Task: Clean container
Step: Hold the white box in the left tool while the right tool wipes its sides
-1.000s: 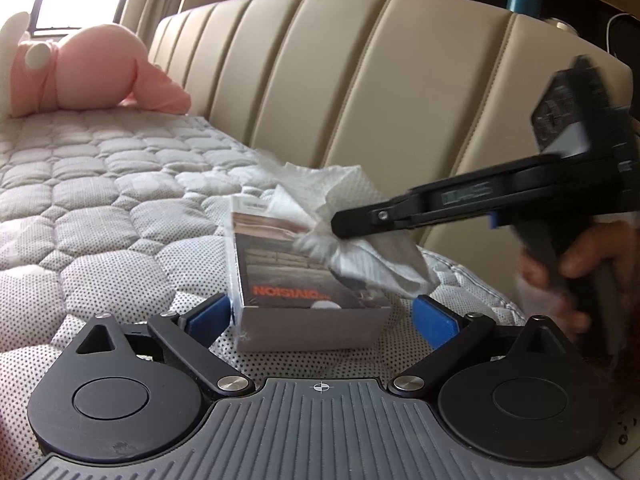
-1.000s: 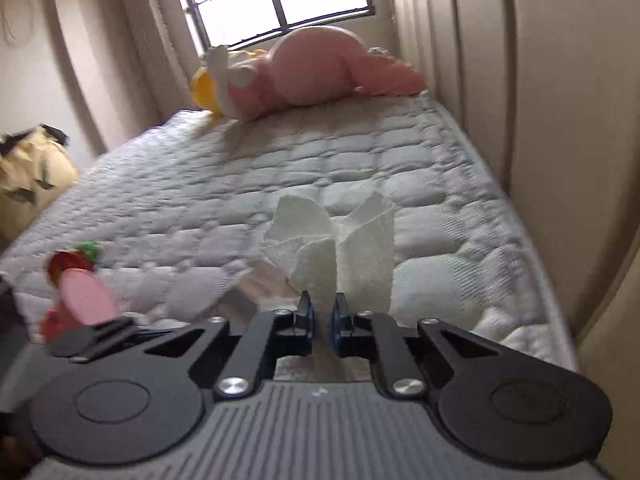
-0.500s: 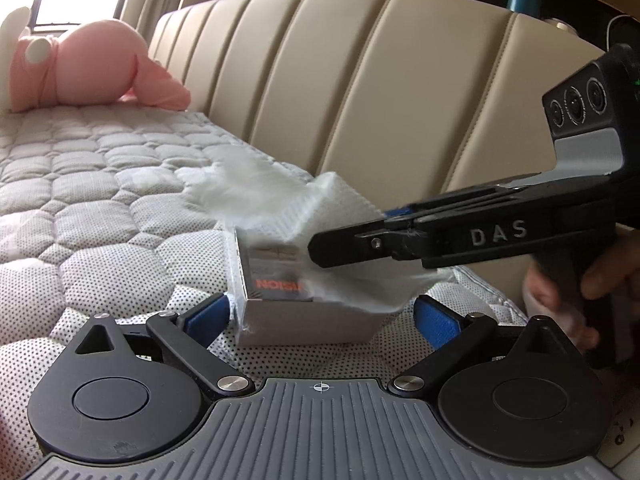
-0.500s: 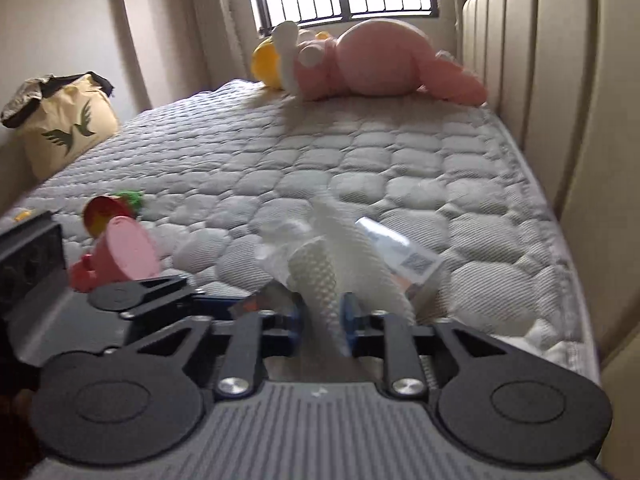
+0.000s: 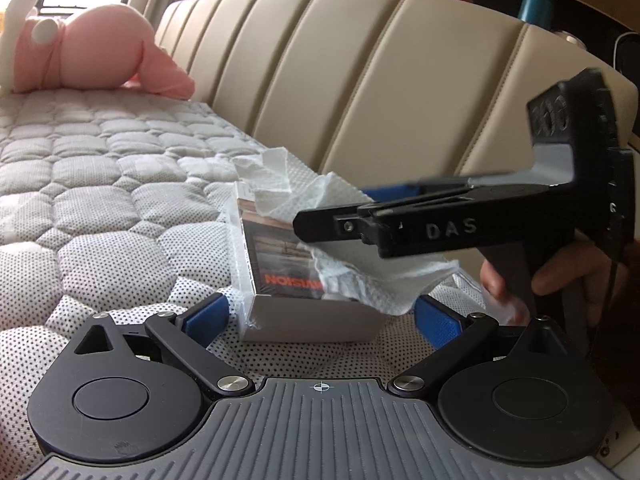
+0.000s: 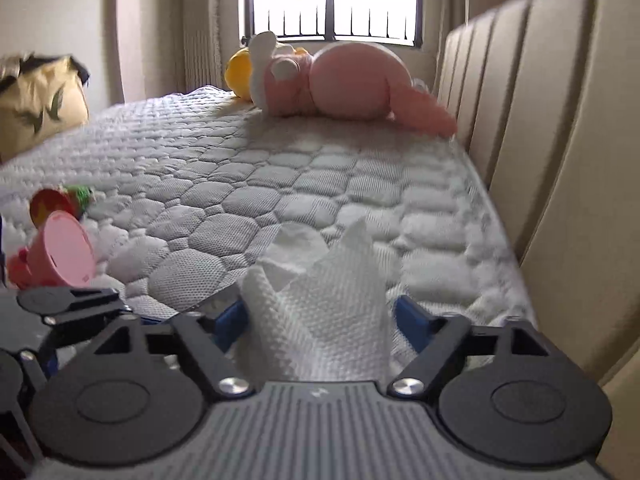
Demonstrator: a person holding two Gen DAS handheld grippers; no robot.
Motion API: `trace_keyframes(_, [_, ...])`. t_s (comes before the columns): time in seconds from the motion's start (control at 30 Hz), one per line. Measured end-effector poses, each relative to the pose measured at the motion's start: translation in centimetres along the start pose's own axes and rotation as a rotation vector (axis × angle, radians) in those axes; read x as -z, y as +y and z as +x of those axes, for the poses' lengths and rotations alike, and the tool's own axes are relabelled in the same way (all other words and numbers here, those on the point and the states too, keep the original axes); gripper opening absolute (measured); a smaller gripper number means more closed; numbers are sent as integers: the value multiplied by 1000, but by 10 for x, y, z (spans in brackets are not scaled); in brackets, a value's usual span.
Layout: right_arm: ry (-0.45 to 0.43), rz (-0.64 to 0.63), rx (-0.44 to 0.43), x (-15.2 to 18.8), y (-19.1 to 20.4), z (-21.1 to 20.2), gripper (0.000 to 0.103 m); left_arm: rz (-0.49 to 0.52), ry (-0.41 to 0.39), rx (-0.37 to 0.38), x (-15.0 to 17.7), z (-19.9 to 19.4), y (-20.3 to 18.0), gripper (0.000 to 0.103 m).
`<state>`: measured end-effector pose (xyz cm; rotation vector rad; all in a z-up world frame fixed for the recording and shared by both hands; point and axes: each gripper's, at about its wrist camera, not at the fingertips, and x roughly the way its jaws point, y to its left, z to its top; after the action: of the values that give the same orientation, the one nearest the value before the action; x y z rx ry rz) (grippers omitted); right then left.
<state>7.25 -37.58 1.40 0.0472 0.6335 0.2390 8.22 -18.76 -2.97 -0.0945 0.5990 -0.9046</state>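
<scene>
- Right tool [image 6: 320, 320] held over the container [image 5: 280, 248], jaws spread wide, a white paper towel [image 5: 304, 196] lying loose between the blue pads and apparently not pinched; gripped at the handle by a hand [image 5: 560, 276] at the right edge of the left wrist view.
- Left tool [image 5: 322, 316] low on the bed, jaws wide open and holding nothing, one pad to either side of the container's near end; cannot tell whether touching it.
- Container: a small boxy pack with a printed top and grey side, flat on the mattress [image 5: 100, 200] close to the headboard [image 5: 360, 80], half draped by the towel.
- Judged to be mid-wipe. Best done by closing the right jaws on a bunched fold of towel before sweeping again, so the paper does not slide off.
- Worth closing the left pads lightly on the container's sides first; likely to skid or tip on the soft quilting otherwise.
- Short strokes along the top, then the sides, with light pressure, since thin paper tears easily.
- Surface: grey quilted mattress, dotted and springy, no firm backing for a hard press.
- Room: beige padded headboard along one side, barred window [image 6: 332, 8] at the far end, large pink plush toy [image 6: 344, 80] beneath it, yellow bag [image 6: 40, 104] and a pink toy cup [image 6: 64, 252] well apart from the work.
</scene>
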Motion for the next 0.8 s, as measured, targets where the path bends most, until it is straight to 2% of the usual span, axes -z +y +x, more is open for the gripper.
trace_keyframes(0.03, [-6, 12, 10, 0, -1, -2, 43, -4, 1, 2, 0, 0, 1, 102])
trace_keyframes(0.07, [-14, 10, 31, -1, -1, -4, 19, -6, 1, 4, 0, 0, 1, 102])
trace_keyframes(0.1, [-22, 8, 42, -2, -1, -6, 9, -5, 0, 4, 0, 1, 1, 102])
trace_keyframes(0.13, [-28, 7, 23, -4, 1, -9, 9, -5, 0, 4, 0, 1, 2, 102])
trace_keyframes(0.27, [8, -5, -156, -8, 19, -11, 9, 2, 1, -2, 0, 2, 0, 102])
trace_keyframes(0.33, [29, -63, -182, -8, 32, -5, 10, 5, 2, -7, 0, 2, -1, 102])
trace_keyframes(0.4, [31, -131, -106, -9, 39, 3, 10, 10, 7, -17, 1, 3, -4, 102])
trace_keyframes(0.47, [24, -148, -14, -16, 34, 14, 10, 19, 13, -26, 1, 3, -7, 102])
trace_keyframes(0.53, [19, -117, 63, -24, 20, 26, 10, 27, 18, -33, 1, 3, -9, 102])
trace_keyframes(0.63, [10, -33, 121, -33, -7, 42, 10, 23, 24, -45, 2, 0, -10, 102])
trace_keyframes(0.8, [31, 127, 72, -31, -43, 59, 10, -40, 70, -29, 6, -12, -13, 102])
